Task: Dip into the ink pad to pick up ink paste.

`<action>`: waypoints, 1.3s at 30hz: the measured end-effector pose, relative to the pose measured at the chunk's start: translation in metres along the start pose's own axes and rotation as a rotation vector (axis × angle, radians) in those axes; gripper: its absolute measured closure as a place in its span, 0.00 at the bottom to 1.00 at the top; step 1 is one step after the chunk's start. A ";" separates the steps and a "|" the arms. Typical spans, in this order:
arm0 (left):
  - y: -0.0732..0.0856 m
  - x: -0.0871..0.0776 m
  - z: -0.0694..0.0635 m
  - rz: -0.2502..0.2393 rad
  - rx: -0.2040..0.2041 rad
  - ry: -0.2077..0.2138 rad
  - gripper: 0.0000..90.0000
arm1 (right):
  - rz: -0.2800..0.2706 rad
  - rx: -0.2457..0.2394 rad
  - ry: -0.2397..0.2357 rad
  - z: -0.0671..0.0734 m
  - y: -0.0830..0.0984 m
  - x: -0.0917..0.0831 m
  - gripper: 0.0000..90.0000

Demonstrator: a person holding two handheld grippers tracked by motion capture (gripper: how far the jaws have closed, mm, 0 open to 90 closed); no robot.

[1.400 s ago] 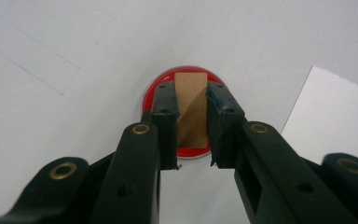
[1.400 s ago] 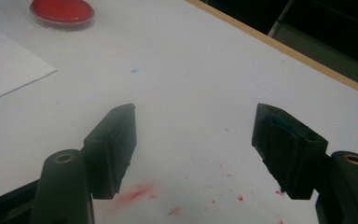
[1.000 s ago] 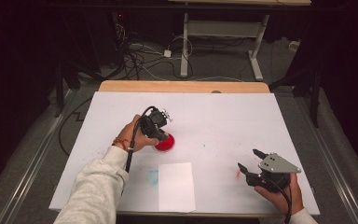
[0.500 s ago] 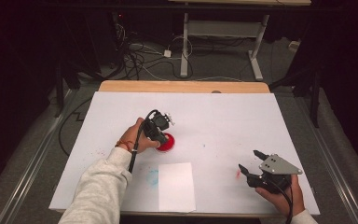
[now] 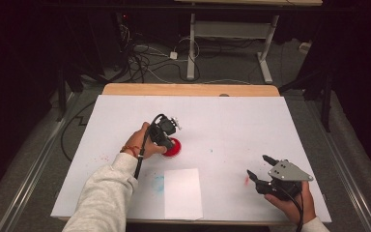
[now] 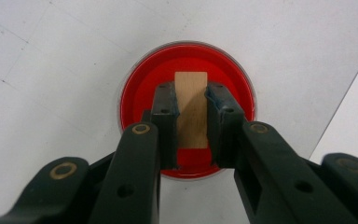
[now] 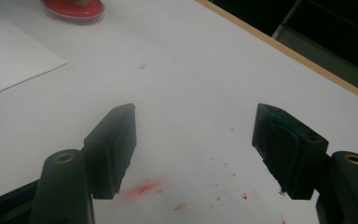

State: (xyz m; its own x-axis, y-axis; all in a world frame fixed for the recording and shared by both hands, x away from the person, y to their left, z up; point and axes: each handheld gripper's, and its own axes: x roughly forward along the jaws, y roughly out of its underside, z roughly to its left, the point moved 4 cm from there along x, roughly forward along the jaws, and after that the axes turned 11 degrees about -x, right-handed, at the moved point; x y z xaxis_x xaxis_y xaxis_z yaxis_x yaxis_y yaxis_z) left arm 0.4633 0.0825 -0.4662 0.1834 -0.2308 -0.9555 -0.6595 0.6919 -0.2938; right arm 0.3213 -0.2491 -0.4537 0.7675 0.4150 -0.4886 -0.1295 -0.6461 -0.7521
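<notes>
Left gripper (image 6: 191, 116) is clamping a small wooden block (image 6: 191, 109) directly over the red ink pad (image 6: 140, 93), apparently pressing it in to take colour; right gripper (image 7: 196, 154) is waiting with jaws spread wide and empty, well to the right of the pad, above red smears (image 7: 142, 188) on the table cover (image 5: 232, 121). Inking is seemingly under way, while printing is still outstanding (the white sheet (image 5: 182, 193) just below the pad is showing no mark).
</notes>
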 end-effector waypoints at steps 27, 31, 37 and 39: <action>0.007 -0.009 0.003 -0.119 -0.049 0.081 0.82 | -0.010 0.003 -0.011 0.001 -0.004 0.006 0.34; 0.010 -0.022 0.001 -0.184 -0.039 0.041 0.82 | -0.010 -0.001 -0.012 0.001 -0.004 0.006 0.34; 0.020 -0.035 -0.006 -0.288 -0.034 0.026 0.82 | -0.013 -0.003 -0.012 0.002 -0.004 0.004 0.35; 0.025 -0.037 -0.007 -0.315 -0.037 0.028 0.82 | -0.010 -0.006 -0.013 0.002 -0.003 0.004 0.34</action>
State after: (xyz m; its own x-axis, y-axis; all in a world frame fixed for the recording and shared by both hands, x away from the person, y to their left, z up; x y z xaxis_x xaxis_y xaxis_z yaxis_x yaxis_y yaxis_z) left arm 0.4349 0.1030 -0.4379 0.3637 -0.4488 -0.8163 -0.5994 0.5580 -0.5739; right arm 0.3235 -0.2440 -0.4541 0.7607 0.4293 -0.4869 -0.1185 -0.6457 -0.7543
